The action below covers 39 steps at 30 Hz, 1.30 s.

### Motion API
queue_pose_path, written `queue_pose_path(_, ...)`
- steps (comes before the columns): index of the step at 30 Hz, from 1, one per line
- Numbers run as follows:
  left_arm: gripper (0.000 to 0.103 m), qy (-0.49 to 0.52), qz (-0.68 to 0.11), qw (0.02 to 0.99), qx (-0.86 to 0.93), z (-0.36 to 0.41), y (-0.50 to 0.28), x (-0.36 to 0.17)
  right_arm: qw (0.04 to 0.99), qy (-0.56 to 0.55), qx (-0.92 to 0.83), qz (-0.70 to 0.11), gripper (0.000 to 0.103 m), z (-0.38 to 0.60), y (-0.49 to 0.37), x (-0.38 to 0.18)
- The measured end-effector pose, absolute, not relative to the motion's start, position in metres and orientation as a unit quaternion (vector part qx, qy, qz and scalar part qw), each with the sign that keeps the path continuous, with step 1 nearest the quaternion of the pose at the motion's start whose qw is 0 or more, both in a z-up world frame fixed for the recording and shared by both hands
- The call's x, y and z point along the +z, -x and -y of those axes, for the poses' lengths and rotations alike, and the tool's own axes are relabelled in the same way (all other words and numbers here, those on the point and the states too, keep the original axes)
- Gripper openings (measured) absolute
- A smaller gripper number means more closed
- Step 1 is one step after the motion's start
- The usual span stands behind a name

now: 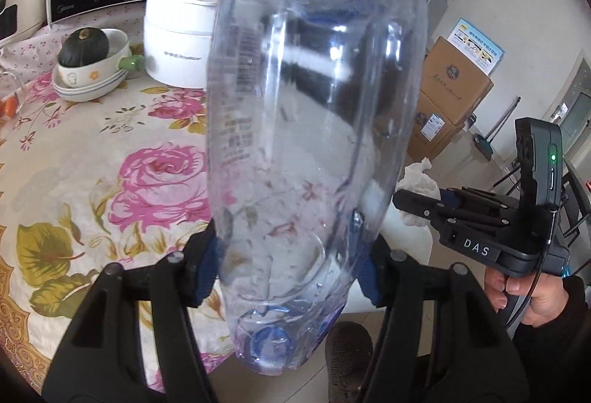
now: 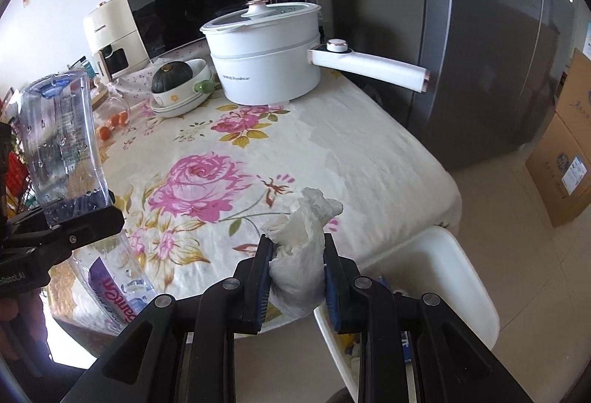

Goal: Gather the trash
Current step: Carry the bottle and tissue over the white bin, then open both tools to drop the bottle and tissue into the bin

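While the left gripper [image 1: 288, 255] clamps an empty clear plastic bottle [image 1: 314, 126] cap-end towards its wrist, the right gripper [image 2: 297, 270] pinches a crumpled tissue [image 2: 301, 248], with the white bin [image 2: 461, 277] just beyond its right finger, probably for dropping.

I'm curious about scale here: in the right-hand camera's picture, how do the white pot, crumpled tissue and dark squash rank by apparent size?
1. white pot
2. crumpled tissue, though it is close to the camera, which flatters it
3. dark squash

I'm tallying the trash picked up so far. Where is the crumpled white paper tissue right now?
The crumpled white paper tissue is clamped in the right claw, held above the near edge of the floral tablecloth, beside the white plastic bin.
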<state>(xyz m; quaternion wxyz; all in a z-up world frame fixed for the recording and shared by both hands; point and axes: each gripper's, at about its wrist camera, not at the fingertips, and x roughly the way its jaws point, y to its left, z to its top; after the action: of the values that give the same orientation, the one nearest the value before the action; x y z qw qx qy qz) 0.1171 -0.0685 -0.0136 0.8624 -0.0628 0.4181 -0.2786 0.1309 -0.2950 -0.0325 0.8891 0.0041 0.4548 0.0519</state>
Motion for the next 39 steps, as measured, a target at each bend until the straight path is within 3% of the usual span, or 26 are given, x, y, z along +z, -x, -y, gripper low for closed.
queue_pose_path(17, 0.063, 0.042, -0.4, 0.836, -0.373, 0.197, -0.128, -0.038, 0.866, -0.036, -0.042, -0.498, 0.026, 0.403, -0.094, -0.048)
queue_pose_path(28, 0.064, 0.016, -0.388, 0.828, -0.405, 0.238, -0.149, -0.088, 0.848, -0.049, -0.084, -0.521, 0.026, 0.446, -0.082, -0.061)
queue_pose_path(30, 0.079, 0.002, -0.401, 0.824, -0.4, 0.242, -0.151, -0.096, 0.845, -0.049, -0.086, -0.526, 0.026, 0.448, -0.082, -0.063)
queue_pose_path(31, 0.093, -0.004, -0.415, 0.823, -0.388, 0.242, -0.153, -0.101, 0.844, -0.049, -0.086, -0.527, 0.026, 0.448, -0.082, -0.064)
queue_pose_path(39, 0.098, -0.015, -0.448, 0.833, -0.324, 0.22, -0.154, -0.105, 0.839, -0.053, -0.087, -0.535, 0.026, 0.446, -0.085, -0.066)
